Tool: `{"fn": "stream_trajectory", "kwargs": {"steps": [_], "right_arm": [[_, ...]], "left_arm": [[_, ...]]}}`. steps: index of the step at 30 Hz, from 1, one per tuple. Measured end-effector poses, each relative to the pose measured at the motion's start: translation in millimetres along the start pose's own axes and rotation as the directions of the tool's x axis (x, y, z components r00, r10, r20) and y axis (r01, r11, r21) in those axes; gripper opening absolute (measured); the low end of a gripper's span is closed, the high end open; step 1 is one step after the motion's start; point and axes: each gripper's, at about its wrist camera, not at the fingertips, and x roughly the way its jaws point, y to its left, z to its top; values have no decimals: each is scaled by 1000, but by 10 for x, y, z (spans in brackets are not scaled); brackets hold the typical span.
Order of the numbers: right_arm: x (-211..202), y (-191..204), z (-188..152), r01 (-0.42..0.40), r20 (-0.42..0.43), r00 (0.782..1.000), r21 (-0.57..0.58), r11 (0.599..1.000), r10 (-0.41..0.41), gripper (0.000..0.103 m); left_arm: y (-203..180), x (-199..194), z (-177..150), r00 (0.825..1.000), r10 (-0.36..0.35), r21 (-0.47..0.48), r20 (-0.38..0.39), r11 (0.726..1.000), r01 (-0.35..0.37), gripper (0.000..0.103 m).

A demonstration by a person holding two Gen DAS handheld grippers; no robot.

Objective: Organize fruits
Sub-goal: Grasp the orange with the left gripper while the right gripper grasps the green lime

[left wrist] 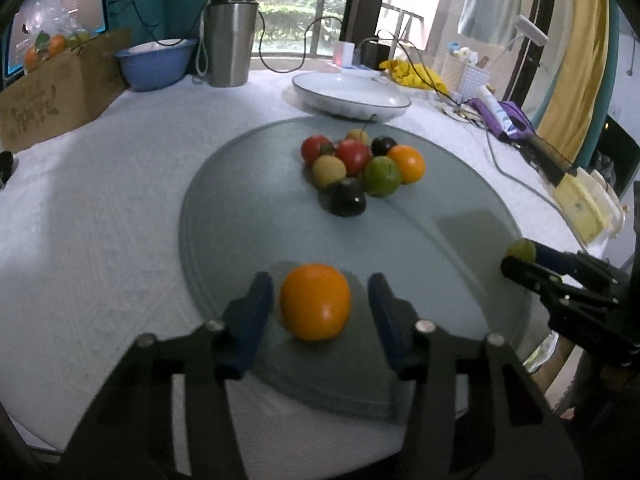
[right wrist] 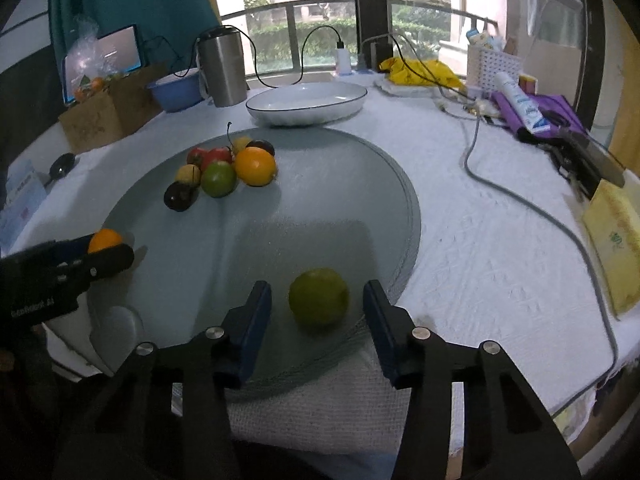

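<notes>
Left wrist view: the left tongs [left wrist: 316,308] stand released around an orange [left wrist: 315,301] that rests on the near part of the round glass turntable [left wrist: 248,216]; neither blue pad touches it. Farther back on the glass sits a tight cluster of fruit [left wrist: 362,168]: tomatoes, a lime, a second orange, dark plums and yellowish ones. The white oval dish [left wrist: 352,94] beyond it on the desk [left wrist: 100,200] looks empty.

Right wrist view: the right tongs [right wrist: 318,308] are likewise spread open on either side of a green lime [right wrist: 319,296] lying near the turntable's edge, with gaps on both sides.

Judging by this, the sorting is at an early stage: two fruits are singled out and framed for a grasp but not gripped, the heap is unsorted, and nothing lies in the dish.
</notes>
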Motion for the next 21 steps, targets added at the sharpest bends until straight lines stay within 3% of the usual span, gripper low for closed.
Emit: {"fn": "stream_trajectory", "kwargs": {"steps": [1, 6, 15, 21], "right_arm": [[6, 1, 2, -8, -4, 1000, -4, 1000, 8, 42], [26, -2, 29, -8, -1, 1000, -25, 1000, 8, 30], [56, 16, 169, -27, 8, 1000, -49, 998, 27, 29], [57, 9, 383, -33, 39, 999, -69, 997, 36, 29]], "left_arm": [[-2, 4, 5, 1000, 1, 2, -2, 1000, -1, 41], [7, 11, 27, 1000, -5, -5, 0, 1000, 5, 34], [39, 3, 186, 999, -36, -43, 35, 998, 38, 34], [106, -3, 491, 993, -56, -78, 101, 995, 64, 34]]}}
